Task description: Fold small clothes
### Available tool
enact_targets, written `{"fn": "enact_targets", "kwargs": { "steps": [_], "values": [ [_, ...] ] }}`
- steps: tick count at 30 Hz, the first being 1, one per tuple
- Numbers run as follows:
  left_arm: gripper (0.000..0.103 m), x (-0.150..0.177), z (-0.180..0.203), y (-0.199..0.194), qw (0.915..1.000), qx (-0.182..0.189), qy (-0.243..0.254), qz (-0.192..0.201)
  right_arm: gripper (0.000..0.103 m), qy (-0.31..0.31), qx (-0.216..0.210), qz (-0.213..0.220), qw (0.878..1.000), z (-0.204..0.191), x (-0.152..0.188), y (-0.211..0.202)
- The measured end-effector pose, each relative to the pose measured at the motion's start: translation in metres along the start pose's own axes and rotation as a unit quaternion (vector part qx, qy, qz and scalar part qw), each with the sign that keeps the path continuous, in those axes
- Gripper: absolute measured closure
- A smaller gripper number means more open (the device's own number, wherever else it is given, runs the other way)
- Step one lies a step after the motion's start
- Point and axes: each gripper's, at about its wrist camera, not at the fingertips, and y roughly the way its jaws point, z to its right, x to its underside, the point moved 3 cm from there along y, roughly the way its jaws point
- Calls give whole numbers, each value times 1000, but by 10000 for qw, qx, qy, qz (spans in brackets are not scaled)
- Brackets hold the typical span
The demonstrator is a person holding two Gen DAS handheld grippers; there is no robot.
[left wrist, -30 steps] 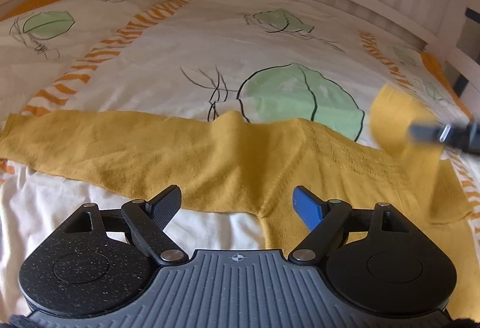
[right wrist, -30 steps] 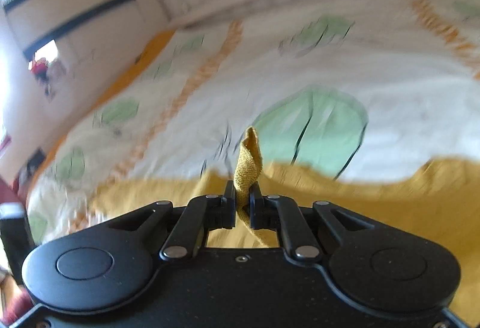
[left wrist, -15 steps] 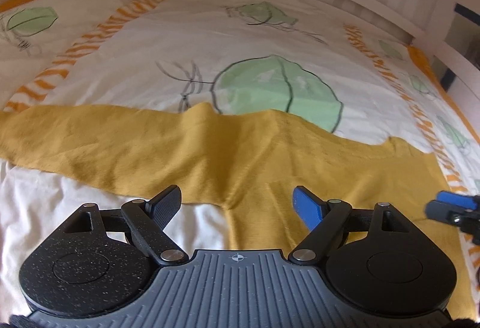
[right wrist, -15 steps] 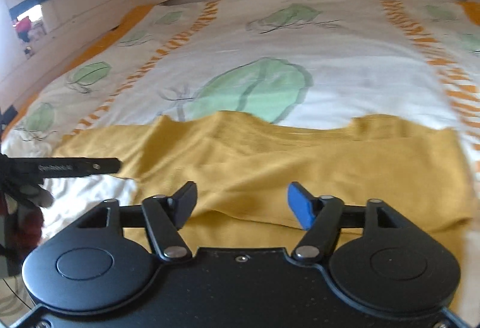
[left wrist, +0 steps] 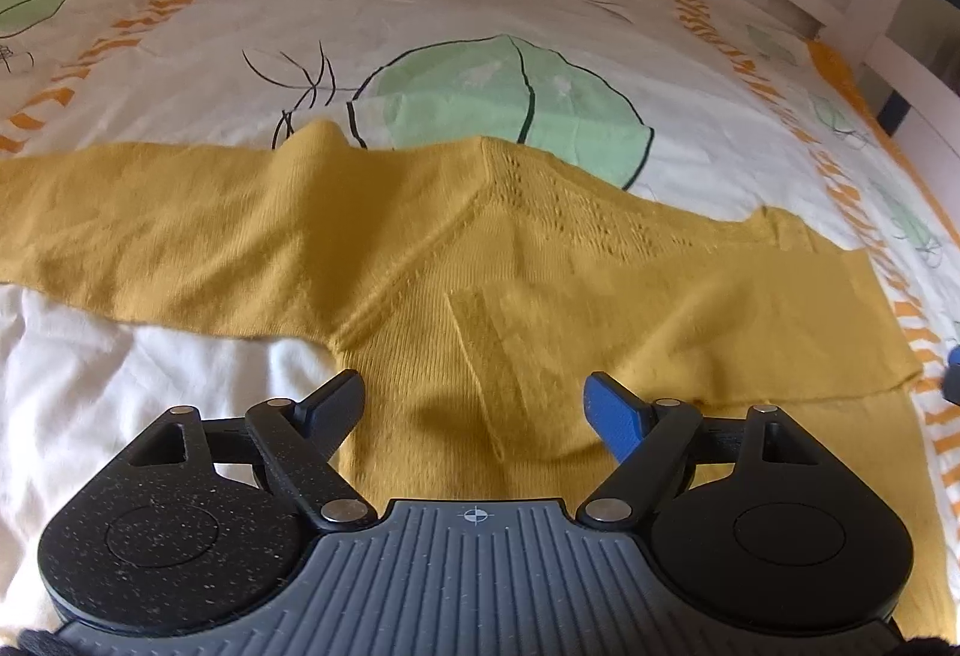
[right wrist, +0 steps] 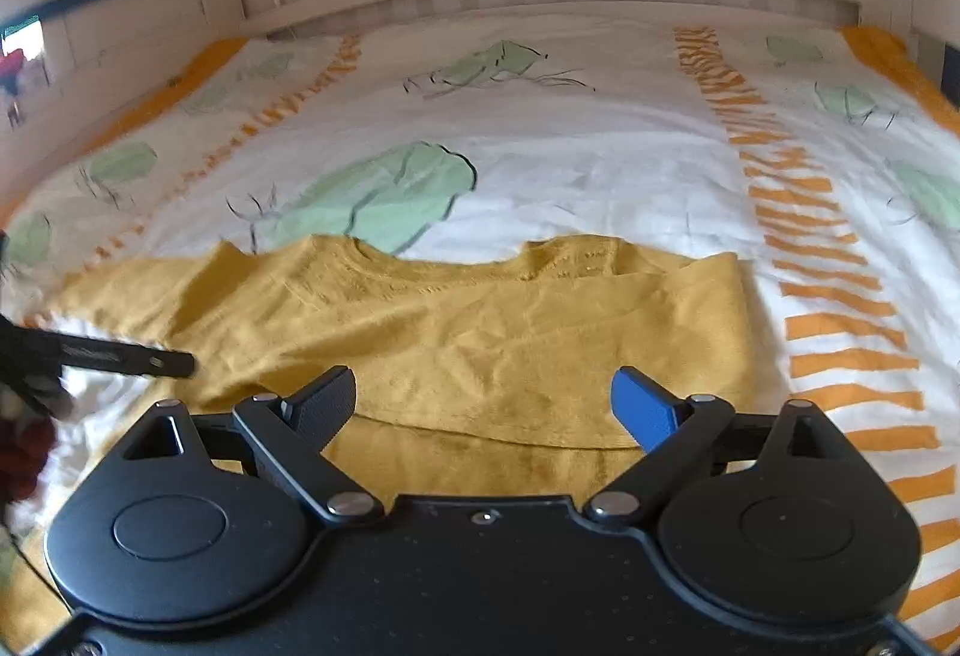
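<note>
Crosswise beyond the wide-open, empty left gripper, the unfolded sleeve of the yellow sweater runs leftward, probably beyond the equally open, empty right gripper.

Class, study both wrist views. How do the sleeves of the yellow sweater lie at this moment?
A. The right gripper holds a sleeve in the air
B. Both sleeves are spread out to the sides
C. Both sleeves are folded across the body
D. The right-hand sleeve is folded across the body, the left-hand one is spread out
D: on the yellow sweater the right-hand sleeve lies across the body, the left-hand sleeve stretches out flat, and the right gripper is open and empty.
</note>
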Motion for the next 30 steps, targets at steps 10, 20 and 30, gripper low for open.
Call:
{"fn": "enact_targets", "kwargs": {
  "steps": [10, 20, 30],
  "values": [
    [53, -5, 10, 26, 9994, 26, -150, -305, 3, 493, -104, -188, 9986, 11, -3, 5],
    [100, -22, 15, 17, 9998, -54, -11, 195, 0, 2305, -77, -253, 9727, 78, 2, 6],
    [100, -51, 14, -4, 9964, -366, 351, 673, 0, 2916, 453, 409, 9546, 124, -6, -23]
  ]
}}
